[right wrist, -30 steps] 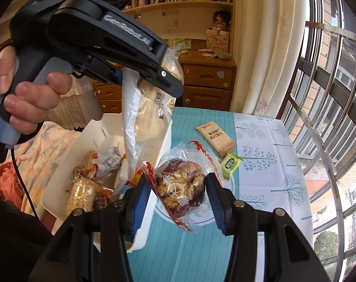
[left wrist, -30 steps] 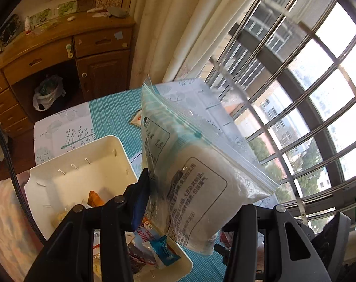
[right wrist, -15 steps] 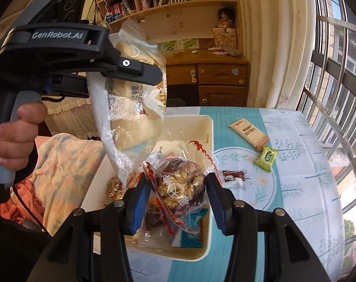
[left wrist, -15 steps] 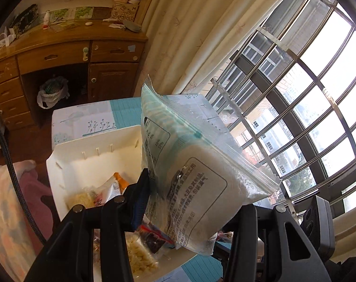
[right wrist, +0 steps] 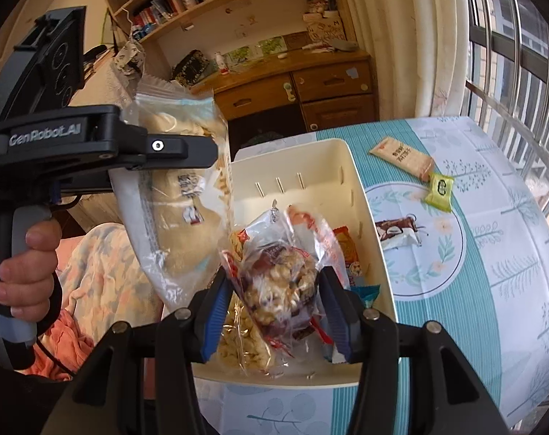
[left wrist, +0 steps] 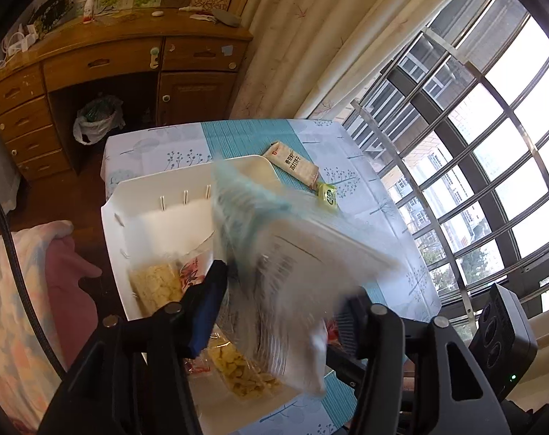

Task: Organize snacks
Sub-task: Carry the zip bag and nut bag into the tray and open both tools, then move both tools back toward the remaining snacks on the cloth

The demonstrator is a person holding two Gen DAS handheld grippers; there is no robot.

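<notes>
**Two bags over the snack box**

White box (right wrist: 354, 195) sits on the counter (right wrist: 492, 253), part filled with packets. Left hand-held gripper (left wrist: 281, 301): jaws have just been opening, now standing apart; the big zip bag (left wrist: 296, 253) is between them, motion-blurred, over the box; whether a pad is touching it, cannot tell. Right hand-held gripper (right wrist: 274, 301): pads pinching a clear bag of popcorn clusters (right wrist: 281, 275) above the box's near end. Wrapped bars lie loose on the counter beside the box.
</notes>
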